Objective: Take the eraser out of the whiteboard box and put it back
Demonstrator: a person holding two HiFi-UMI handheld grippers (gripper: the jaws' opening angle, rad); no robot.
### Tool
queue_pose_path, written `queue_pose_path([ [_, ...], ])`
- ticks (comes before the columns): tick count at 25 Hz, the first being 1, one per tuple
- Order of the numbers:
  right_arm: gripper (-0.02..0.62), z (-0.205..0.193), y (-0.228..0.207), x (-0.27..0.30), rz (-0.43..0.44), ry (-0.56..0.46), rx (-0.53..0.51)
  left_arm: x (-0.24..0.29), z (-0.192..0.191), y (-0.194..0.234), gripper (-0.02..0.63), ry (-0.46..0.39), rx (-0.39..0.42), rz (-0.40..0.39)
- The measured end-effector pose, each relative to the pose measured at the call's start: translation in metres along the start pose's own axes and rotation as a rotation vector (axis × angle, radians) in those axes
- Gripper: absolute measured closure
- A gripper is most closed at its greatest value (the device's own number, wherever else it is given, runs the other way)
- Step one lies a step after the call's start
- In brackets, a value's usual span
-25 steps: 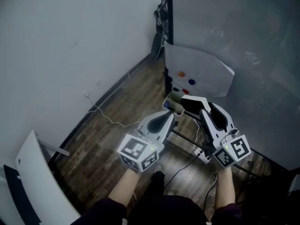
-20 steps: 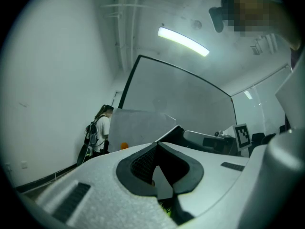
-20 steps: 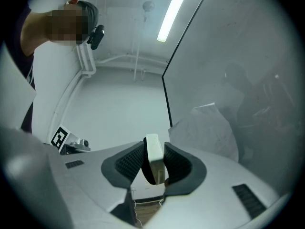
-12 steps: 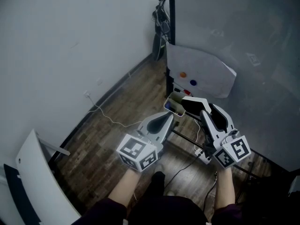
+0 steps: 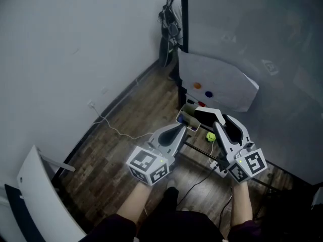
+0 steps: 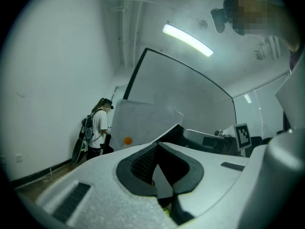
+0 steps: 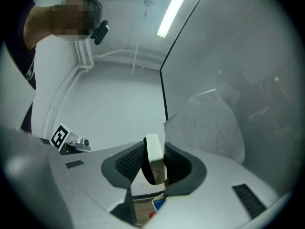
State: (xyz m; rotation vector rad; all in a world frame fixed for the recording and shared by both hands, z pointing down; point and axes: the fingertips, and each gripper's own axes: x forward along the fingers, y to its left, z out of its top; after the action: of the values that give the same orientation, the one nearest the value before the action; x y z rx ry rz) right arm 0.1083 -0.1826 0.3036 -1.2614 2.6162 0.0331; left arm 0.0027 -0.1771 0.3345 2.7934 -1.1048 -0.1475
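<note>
Right gripper (image 7: 152, 170) is gripping the eraser (image 7: 153, 150), already out of the box (image 5: 187, 116); putting it back is pending. Left gripper (image 5: 181, 128) is idling, closed and empty.

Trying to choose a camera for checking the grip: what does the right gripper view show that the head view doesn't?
Only the right gripper view: the right gripper's jaws pressed on the white eraser, and the ceiling light strip.

Only the head view: the green ball and the white cable on the floor.

Both: the paper sheet on the whiteboard, and the whiteboard box, which is only a sliver below the jaws in the gripper view.
</note>
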Motion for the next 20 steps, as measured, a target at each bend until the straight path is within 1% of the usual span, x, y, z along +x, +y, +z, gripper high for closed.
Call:
queue_pose_path([
  [5, 0.476, -0.021, -0.008, 0.015, -0.031, 0.041, -0.008, 0.017, -0.012, 0.025, 0.601, 0.027, -0.025, -0.034],
  [12, 0.474, -0.047, -0.014, 0.036, -0.081, 0.098, -0.062, 0.039, -0.029, 0.049, 0.601, 0.065, 0.027, -0.106],
  [17, 0.474, -0.063, -0.018, 0.056, -0.128, 0.132, -0.077, 0.048, -0.036, 0.070, 0.601, 0.097, 0.030, -0.150],
  [20, 0.474, -0.071, -0.022, 0.057, -0.151, 0.152, -0.081, 0.051, -0.040, 0.074, 0.601, 0.109, 0.023, -0.174],
])
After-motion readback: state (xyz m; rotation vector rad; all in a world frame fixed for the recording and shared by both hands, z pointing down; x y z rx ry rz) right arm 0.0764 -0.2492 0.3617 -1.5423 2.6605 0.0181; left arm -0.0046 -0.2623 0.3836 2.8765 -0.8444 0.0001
